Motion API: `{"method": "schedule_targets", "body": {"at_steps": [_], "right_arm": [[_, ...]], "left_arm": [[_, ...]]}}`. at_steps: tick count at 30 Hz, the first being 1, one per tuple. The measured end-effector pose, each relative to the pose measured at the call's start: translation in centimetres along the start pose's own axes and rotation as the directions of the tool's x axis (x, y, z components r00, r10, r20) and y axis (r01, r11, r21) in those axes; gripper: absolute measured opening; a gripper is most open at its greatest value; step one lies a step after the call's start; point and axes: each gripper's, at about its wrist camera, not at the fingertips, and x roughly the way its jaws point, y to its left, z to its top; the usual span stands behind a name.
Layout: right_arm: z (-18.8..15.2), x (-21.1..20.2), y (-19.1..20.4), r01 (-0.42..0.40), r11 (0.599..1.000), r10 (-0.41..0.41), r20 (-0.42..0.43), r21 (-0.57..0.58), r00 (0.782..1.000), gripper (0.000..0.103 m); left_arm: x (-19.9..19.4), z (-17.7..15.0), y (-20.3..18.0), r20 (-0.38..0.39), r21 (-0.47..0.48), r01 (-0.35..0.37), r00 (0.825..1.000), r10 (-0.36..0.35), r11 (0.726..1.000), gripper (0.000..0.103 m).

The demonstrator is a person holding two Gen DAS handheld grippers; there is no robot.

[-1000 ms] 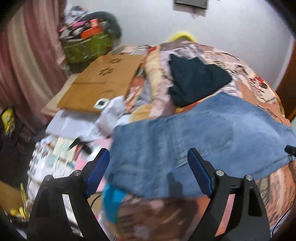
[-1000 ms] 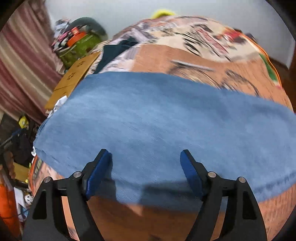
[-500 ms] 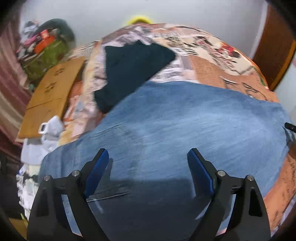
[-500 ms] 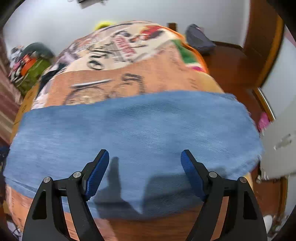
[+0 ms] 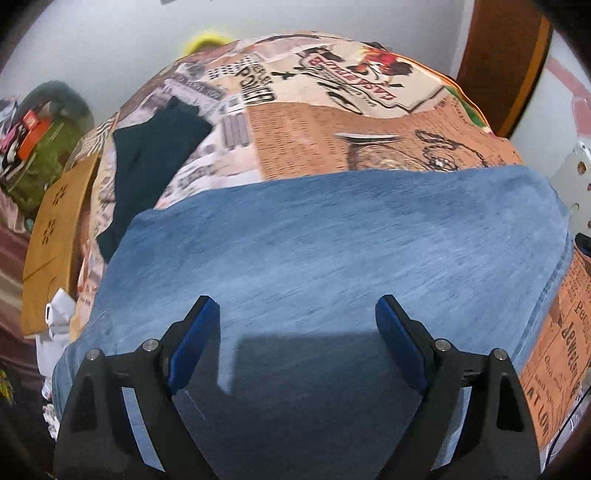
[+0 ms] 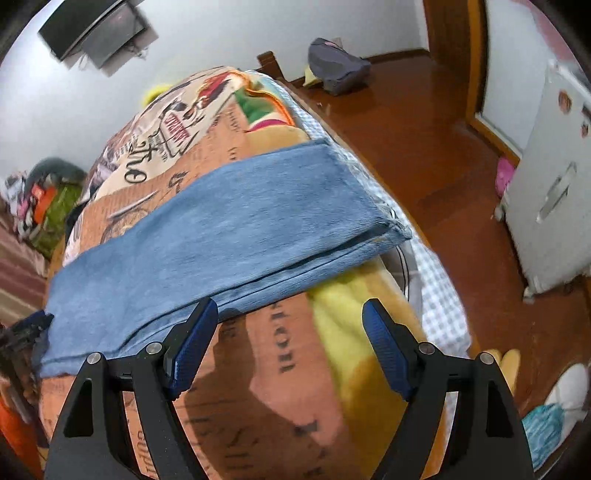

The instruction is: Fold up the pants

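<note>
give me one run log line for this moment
task: fold pants | jeans: folded lengthwise on blanket | left gripper: open above jeans | right gripper: open, empty

This is a bedroom in a home. A bed (image 6: 280, 369) fills the middle of the room, covered by a blanket printed with newspaper-style lettering (image 5: 332, 122). Denim pants (image 5: 332, 251) lie across the bed, with a dark garment (image 5: 147, 162) beyond them on the blanket. To the right of the bed is a polished wooden floor (image 6: 424, 140), a grey bag (image 6: 338, 70) and a white cabinet (image 6: 550, 192). A screen (image 6: 96, 31) hangs on the wall past the bed's far end.
</note>
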Motion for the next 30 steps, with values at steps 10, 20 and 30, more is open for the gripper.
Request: {"method": "schedule_targets", "body": {"at_steps": [10, 20, 30], "right_arm": [[3.3, 2.9, -2.7, -0.099, 0.981, 0.1, 0.006, 0.169, 0.995, 0.042], [4.9, 0.3, -0.8, -0.006, 0.998, -0.004, 0.158, 0.062, 0.987, 0.007], [6.0, -7.8, 8.1, -0.066, 0.984, 0.119, 0.339, -0.163, 0.933, 0.006]], "left_arm": [[1.1, 1.5, -2.5, -0.045, -0.006, 0.032, 0.998, -0.032, 0.999, 0.09], [0.6, 1.8, -3.5, -0.016, 0.007, 0.054, 0.998, -0.054, 0.999, 0.09], [-4.6, 1.5, -1.7, 0.128, -0.019, 0.071, 0.989, -0.068, 0.997, 0.09]]}}
